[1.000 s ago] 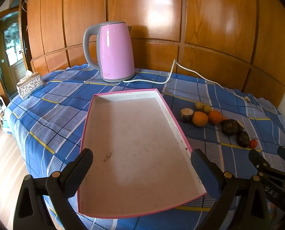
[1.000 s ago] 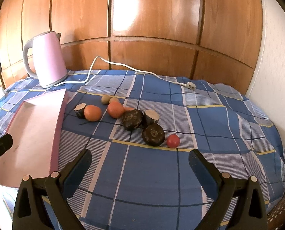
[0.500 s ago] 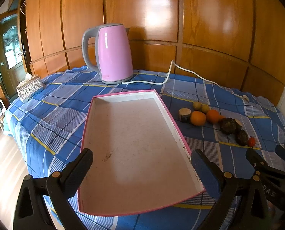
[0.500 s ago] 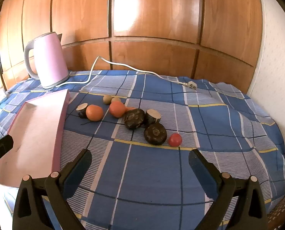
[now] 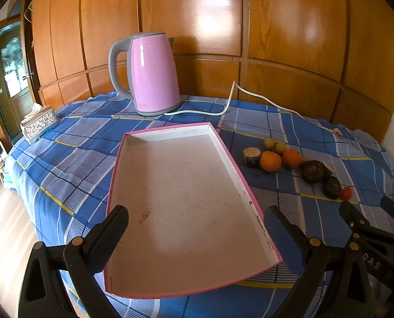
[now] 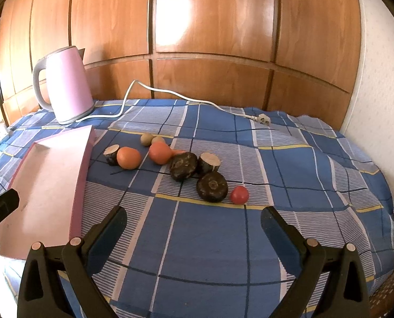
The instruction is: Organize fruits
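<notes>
A lived-in room of a home, with a cloth-covered table against a wooden wall.

Glossy orange-brown wood wall panelling (image 6: 218, 26) is catching window light, a blue plaid tablecloth (image 6: 289, 164) is draping over the table, a pink electric kettle (image 5: 154, 76) is standing beside an ornate silver tissue box (image 5: 39, 127), and a dark wooden glazed door (image 5: 11, 79) is showing at the far left.

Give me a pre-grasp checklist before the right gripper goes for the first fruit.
1. Right gripper open and holding nothing: ok.
2. Left gripper open and holding nothing: ok.
3. Pink tray has room, nothing in it: ok.
4. Small red fruit is nearest the right gripper, with nothing between them: ok.
5. Small red fruit sits close beside a dark round fruit; finger room on that side: cannot tell.
6. White cord lies behind the fruit cluster, off the approach path: ok.
</notes>
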`<state>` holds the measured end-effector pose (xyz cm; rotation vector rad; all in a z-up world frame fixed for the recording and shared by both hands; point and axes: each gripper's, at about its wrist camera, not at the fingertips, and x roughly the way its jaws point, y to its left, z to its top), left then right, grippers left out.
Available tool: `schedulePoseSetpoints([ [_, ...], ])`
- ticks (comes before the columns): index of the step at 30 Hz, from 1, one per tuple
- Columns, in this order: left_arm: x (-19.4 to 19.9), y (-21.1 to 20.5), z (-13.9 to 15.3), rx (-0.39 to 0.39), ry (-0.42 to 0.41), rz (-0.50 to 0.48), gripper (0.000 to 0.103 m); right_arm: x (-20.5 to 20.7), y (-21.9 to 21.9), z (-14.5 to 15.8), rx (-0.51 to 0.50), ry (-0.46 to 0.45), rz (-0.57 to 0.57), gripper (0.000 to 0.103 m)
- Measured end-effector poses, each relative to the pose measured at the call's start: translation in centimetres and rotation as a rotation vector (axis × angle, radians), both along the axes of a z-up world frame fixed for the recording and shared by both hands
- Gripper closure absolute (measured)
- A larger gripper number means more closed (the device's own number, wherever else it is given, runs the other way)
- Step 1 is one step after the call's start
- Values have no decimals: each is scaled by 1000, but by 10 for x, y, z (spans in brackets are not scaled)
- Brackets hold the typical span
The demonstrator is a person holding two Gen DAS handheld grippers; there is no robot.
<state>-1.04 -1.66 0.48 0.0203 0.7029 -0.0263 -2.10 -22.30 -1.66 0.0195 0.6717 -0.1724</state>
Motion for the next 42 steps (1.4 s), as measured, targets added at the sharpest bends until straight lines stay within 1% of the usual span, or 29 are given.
schedulePoseSetpoints([
  [14,2,-4,-3,5,17,-11,0,2,-6,-5,15,11,-10,0],
  [28,4,-9,-3,6,23,-25,0,3,-8,-4,12,6,-12,0],
  [42,8,-18,-4,0,41,-64,0,6,-15,-3,15,5,-27,0],
])
